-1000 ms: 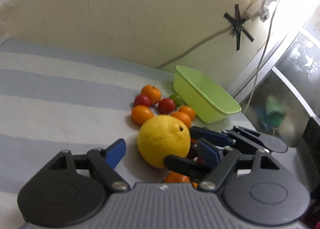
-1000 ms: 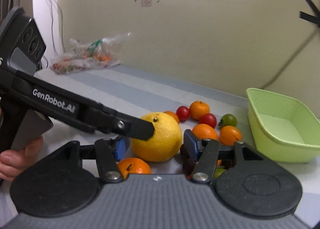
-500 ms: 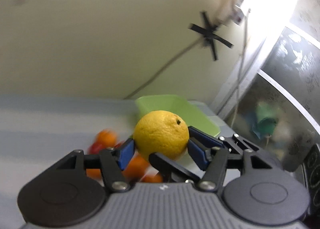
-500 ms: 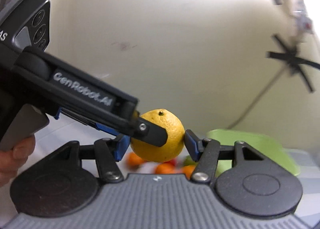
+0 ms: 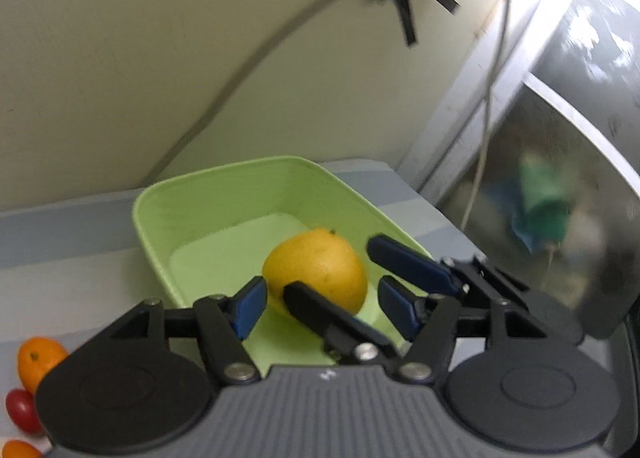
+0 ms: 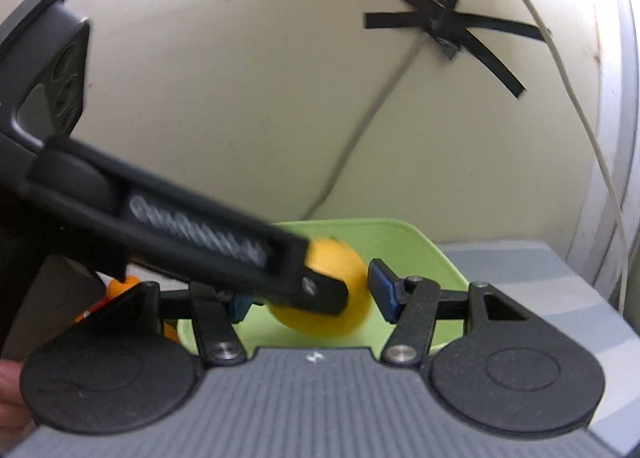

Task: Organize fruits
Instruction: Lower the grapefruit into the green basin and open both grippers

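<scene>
- The big yellow citrus fruit [image 5: 320, 266] is low inside the green plastic tub [image 5: 224, 194]. It looks like it is at the bottom or just above it. I cannot tell which.
- The tub sits on the counter [image 5: 60, 258], near the wall. No other fruit shows inside it.
- Two tools reach over the tub from two sides, and the yellow fruit is between the fingers of both.
- The left gripper [image 5: 322, 294] is opening its fingers. One blue pad is right at the fruit's side. The other pad stands a little away, with green showing in the gap. So it is letting go, not squeezing.
- The right gripper [image 6: 310, 292] is opening its fingers too. The left wrist view shows a thin gap between one of its fingers and the fruit. Its own view is blurry, and the other tool hides half of it.
- My guess on the job: the first big fruit is nearly done. It just has to be let go all the way.
- A lot is left. A small orange [image 5: 38, 358] and a small red fruit [image 5: 20, 410] lie on the counter beside the tub, at the edge of the view. Another bit of orange peeks out just below them.
- Next, I think both tools need to lift out of the tub and go for the small fruits.
</scene>
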A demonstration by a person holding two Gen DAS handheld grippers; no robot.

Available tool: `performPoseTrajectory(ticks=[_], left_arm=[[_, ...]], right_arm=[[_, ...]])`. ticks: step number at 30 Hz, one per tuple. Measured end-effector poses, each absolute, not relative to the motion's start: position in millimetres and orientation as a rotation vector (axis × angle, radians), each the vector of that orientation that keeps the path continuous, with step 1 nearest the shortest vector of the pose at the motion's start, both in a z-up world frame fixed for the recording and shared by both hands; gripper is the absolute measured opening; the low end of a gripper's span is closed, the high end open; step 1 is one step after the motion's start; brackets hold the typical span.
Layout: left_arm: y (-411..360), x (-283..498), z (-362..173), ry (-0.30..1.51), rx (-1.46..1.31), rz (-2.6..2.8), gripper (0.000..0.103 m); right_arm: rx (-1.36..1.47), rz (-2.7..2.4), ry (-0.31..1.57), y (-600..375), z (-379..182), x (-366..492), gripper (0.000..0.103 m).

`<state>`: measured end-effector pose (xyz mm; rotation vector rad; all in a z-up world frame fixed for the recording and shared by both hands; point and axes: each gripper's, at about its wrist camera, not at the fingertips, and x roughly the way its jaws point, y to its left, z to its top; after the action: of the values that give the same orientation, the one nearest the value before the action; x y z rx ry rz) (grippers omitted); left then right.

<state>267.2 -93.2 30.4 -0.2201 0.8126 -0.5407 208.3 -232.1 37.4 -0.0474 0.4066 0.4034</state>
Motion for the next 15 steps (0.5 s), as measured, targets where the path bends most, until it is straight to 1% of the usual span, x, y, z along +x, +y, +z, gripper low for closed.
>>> performPoseTrajectory(ticks=[2, 5, 6, 7, 8, 10, 12, 13, 15], left_arm=[[-94, 264, 32, 0.816, -0.233, -0.549, 0.066], [-83, 248, 46, 0.793, -0.232, -0.541, 0.067], [-74, 239, 53, 0.776, -0.240, -0.544, 0.070], [-64, 228, 61, 0.750, -0.259, -0.557, 0.073], [-53, 212, 71, 0.711, -0.281, -0.558, 0.075], [-30, 181, 86, 0.642, -0.293, -0.532, 0.079], [-8, 148, 96, 0.591, -0.299, -0.508, 0.080], [3, 131, 99, 0.568, -0.302, -0.496, 0.081], [21, 101, 99, 0.540, -0.287, -0.456, 0.081]], right_arm=[[-0.058, 0.406, 0.404, -233, 36, 205, 0.065], [-0.043, 0.403, 0.397, -242, 34, 194, 0.065], [-0.014, 0.408, 0.383, -247, 36, 191, 0.065], [0.013, 0.416, 0.366, -252, 39, 186, 0.070], [0.046, 0.449, 0.349, -257, 43, 181, 0.072], [0.078, 0.475, 0.314, -258, 52, 168, 0.071], [0.101, 0.499, 0.297, -256, 62, 155, 0.068], [0.132, 0.530, 0.303, -256, 66, 150, 0.062], [0.168, 0.570, 0.325, -255, 69, 136, 0.055]])
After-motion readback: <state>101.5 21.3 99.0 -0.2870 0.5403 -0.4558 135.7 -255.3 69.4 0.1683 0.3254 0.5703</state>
